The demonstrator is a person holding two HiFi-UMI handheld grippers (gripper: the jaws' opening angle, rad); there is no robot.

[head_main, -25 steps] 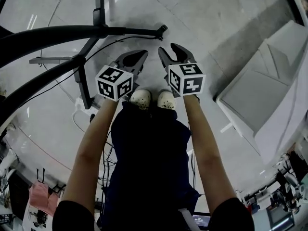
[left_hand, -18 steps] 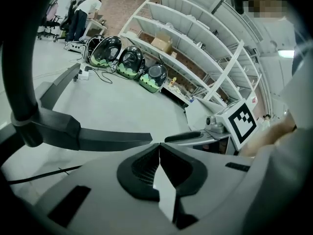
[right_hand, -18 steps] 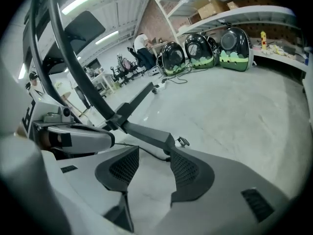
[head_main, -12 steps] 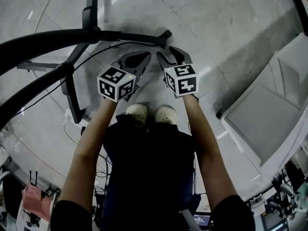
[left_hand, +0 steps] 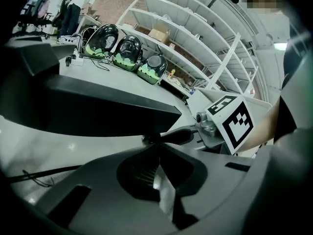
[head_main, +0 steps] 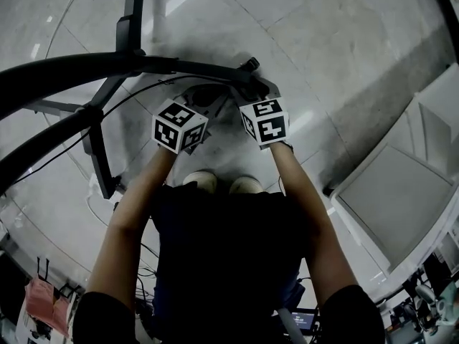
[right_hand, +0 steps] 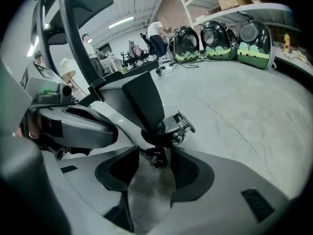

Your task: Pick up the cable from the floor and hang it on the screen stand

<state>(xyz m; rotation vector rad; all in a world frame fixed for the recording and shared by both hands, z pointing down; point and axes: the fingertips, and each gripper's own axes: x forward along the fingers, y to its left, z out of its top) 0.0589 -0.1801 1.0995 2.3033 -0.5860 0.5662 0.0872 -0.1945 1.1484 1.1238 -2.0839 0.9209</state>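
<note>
A thin black cable (head_main: pixel 136 95) runs over the grey floor toward the screen stand's black leg (head_main: pixel 179 67) and its caster (head_main: pixel 249 64). In the right gripper view its plug end (right_hand: pixel 156 156) lies on the floor just under the caster (right_hand: pixel 176 129). My right gripper (right_hand: pixel 152 153) is open; its jaws have just been opening wider, with the plug at the tips untouched. My left gripper (left_hand: pixel 156 143) hangs close beside the right gripper (head_main: pixel 251 92), under the leg (left_hand: pixel 98 106). Its tips meet with nothing between them. A stretch of cable (left_hand: pixel 44 174) shows at its left.
The stand's other legs and pole (head_main: pixel 133 20) spread to the left. A white shelf unit (head_main: pixel 394 199) lies at the right. The person's shoes (head_main: pixel 201 181) stand just behind the grippers. Several domed carrier bags (right_hand: pixel 215 40) sit far off by the shelves (left_hand: pixel 195 43).
Both grippers have sunk toward the floor and closed in on the caster at the end of the stand's leg. The person has bent lower over them.
</note>
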